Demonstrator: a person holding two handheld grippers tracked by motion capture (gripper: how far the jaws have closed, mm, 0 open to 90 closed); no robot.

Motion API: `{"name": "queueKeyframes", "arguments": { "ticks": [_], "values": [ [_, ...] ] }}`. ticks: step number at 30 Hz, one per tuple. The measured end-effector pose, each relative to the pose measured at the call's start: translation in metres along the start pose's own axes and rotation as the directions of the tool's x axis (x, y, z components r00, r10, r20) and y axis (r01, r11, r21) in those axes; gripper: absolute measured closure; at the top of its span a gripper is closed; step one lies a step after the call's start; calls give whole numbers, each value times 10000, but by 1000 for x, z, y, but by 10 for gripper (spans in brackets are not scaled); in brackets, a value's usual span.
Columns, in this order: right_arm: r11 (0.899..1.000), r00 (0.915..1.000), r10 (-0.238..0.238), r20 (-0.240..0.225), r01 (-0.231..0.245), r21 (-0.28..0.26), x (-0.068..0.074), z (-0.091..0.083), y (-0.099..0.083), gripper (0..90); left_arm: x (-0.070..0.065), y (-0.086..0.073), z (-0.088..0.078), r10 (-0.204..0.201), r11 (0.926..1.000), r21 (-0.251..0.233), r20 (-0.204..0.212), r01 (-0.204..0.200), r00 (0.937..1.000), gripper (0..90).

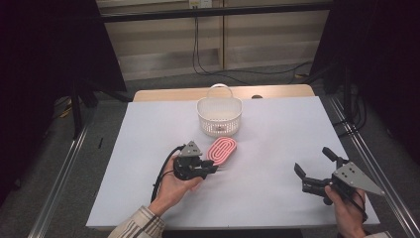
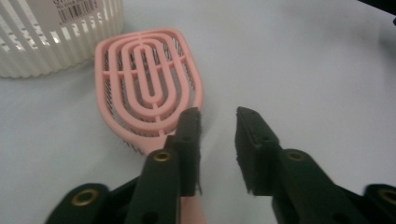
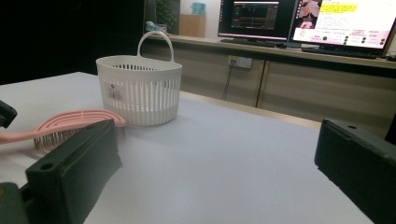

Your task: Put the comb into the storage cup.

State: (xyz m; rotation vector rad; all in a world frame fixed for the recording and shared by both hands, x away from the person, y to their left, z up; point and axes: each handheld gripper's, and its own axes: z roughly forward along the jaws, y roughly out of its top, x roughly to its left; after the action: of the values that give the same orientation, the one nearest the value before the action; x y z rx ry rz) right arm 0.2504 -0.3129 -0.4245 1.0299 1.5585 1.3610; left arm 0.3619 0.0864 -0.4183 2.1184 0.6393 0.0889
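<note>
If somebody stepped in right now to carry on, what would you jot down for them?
Left gripper: jaws slightly apart, nothing clamped, at the handle end of the pink brush.
Right gripper: wide open, empty, off at the table's right side.
Brush lies flat on the table, bristles down, just in front of the white basket.
Done: nothing is in the basket that I can see.
Left: probably grip the brush handle, lift it and put it in the basket.

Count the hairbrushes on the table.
1. A pink vented plastic hairbrush lies on the white table cover, just in front of the white slatted plastic basket; the basket's inside is partly hidden.
</note>
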Motion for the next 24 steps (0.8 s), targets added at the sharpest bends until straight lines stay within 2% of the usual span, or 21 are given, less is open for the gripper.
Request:
{"name": "queueKeyframes", "arguments": {
  "ticks": [1, 3, 4, 6, 7, 8, 11, 12, 14, 16, 22, 24],
  "values": [
    [10000, 10000, 0, 0, 0, 0, 0, 0, 0, 0, 0, 0, -1, 27, 10000, 5, -45, -27, 10000, 701],
    [10000, 10000, 16, 8, -16, -11, 0, 0, 0, 0, 1, 0, -1, -35, 9999, -101, -91, 34, 10000, 604],
    [10000, 10000, 29, 14, -29, -9, 0, 0, 0, 0, 1, 1, -1, -28, 9999, -162, -376, 21, 9993, 547],
    [10000, 10000, 28, 21, -28, 13, 0, 0, 0, 0, 1, 1, -1, -58, 9995, -322, -465, 43, 9989, 454],
    [10000, 10000, 28, 21, -28, 13, 0, 0, 0, 0, 2, 1, -2, -56, 9994, -346, -523, 38, 9986, 454],
    [10000, 10000, 2, 4, -2, -9, 0, 0, 0, 0, 2, 2, -4, -170, 9980, -621, -623, 131, 9979, 345],
    [10000, 10000, 28, 14, -28, -7, 0, 0, 0, 0, 2, 3, -6, -245, 9970, -757, -780, 186, 9967, 216],
    [10000, 10000, 24, 2, -24, 5, 0, 0, 0, 0, 3, 3, -6, -269, 9962, -853, -792, 201, 9965, 216],
    [10000, 10000, 15, 3, -15, 0, 0, 0, 0, 0, 4, 4, -8, -464, 9945, -976, -813, 384, 9956, 142],
    [10000, 10000, 19, -4, -19, 0, 0, 0, 0, 0, 5, 7, -12, -460, 9917, -1239, -989, 336, 9940, 101],
    [10000, 10000, -5, -27, 5, -15, 0, 0, 0, 0, 10, 13, -23, -727, 9867, -1524, -982, 572, 9925, 52],
    [10000, 10000, -7, -38, 7, -20, 0, 0, 0, 0, 14, 13, -24, -640, 9890, -1389, -953, 504, 9934, 38]
  ]
}}
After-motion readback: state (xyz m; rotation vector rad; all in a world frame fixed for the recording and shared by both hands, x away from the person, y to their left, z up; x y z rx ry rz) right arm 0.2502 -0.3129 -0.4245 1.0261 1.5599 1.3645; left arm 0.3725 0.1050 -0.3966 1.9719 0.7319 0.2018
